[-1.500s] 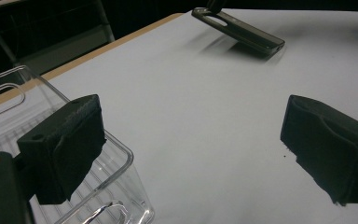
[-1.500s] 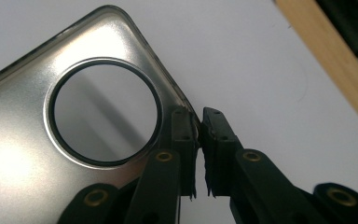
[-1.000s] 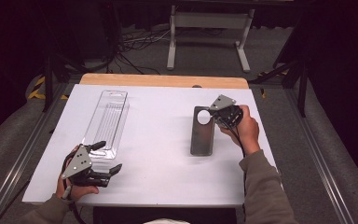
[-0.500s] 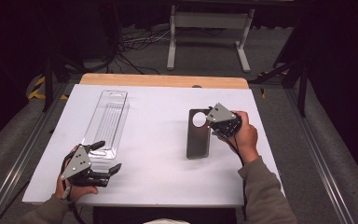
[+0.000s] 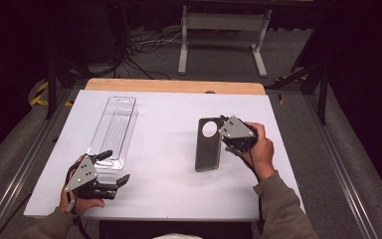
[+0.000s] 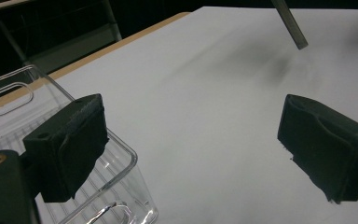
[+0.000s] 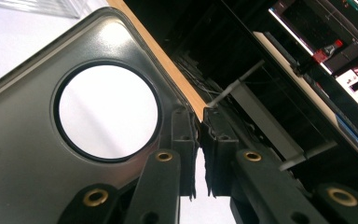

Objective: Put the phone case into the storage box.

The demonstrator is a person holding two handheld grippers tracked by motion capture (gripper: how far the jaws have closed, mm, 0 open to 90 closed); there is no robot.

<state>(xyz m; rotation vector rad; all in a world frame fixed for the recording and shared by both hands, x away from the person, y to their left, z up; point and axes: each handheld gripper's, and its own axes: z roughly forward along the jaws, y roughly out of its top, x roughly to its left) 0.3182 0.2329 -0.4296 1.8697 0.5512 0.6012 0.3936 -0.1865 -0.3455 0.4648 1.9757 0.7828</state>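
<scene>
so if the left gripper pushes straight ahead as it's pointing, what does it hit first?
Probably nothing: the left gripper has open jaws over bare white table. The clear plastic tray sits beside one jaw; the dark phone case lies farther off.

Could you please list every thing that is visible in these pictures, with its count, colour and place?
phone case: one, dark grey with a round hole, right half of the table, its edge clamped in the right tool
clear plastic package: one, transparent, left half of the table, beside the left tool
table: one, white top with a wooden far edge
metal stand: one, light grey, on the floor behind the table
cables: several, dark and pale, on the floor behind the table
left tool: one, black, near left corner, jaws open
right tool: one, black, shut on the phone case
</scene>
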